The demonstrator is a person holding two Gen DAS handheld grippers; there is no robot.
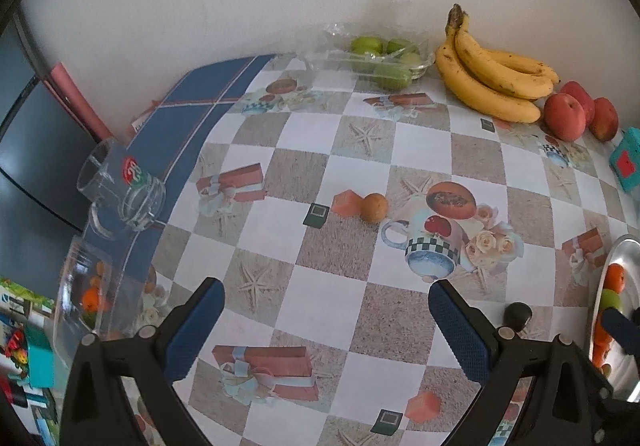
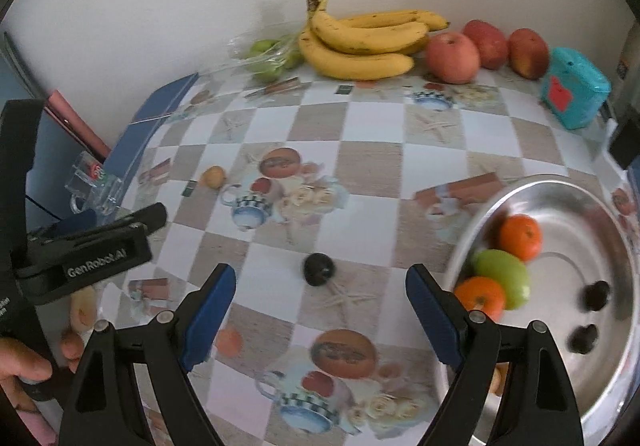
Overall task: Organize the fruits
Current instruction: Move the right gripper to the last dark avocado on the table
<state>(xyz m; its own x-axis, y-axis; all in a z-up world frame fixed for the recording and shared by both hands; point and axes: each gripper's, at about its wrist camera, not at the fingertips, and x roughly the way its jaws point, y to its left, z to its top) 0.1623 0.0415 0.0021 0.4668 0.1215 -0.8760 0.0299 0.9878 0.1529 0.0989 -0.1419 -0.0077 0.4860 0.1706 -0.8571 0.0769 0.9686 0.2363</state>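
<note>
My right gripper (image 2: 322, 310) is open and points down at the checkered tablecloth. A dark round fruit (image 2: 319, 269) lies on the cloth just ahead of its fingertips, untouched. To its right stands a metal bowl (image 2: 560, 190) holding two oranges (image 2: 520, 232), a green fruit (image 2: 502, 276) and two dark fruits (image 2: 595, 294). My left gripper (image 1: 326, 326) is open and empty over the cloth. A small brown fruit (image 1: 374, 208) lies ahead of it, and the dark fruit (image 1: 517, 316) sits beyond its right finger. Bananas (image 1: 492, 78), red apples (image 1: 564, 116) and bagged green fruits (image 1: 384, 58) line the wall.
A glass mug (image 1: 120, 186) and a glass bowl (image 1: 80, 294) sit at the table's left edge. A teal box (image 2: 574, 88) stands at the back right. The left gripper's black housing (image 2: 92, 258) and the hand (image 2: 20, 366) holding it fill the right view's left side.
</note>
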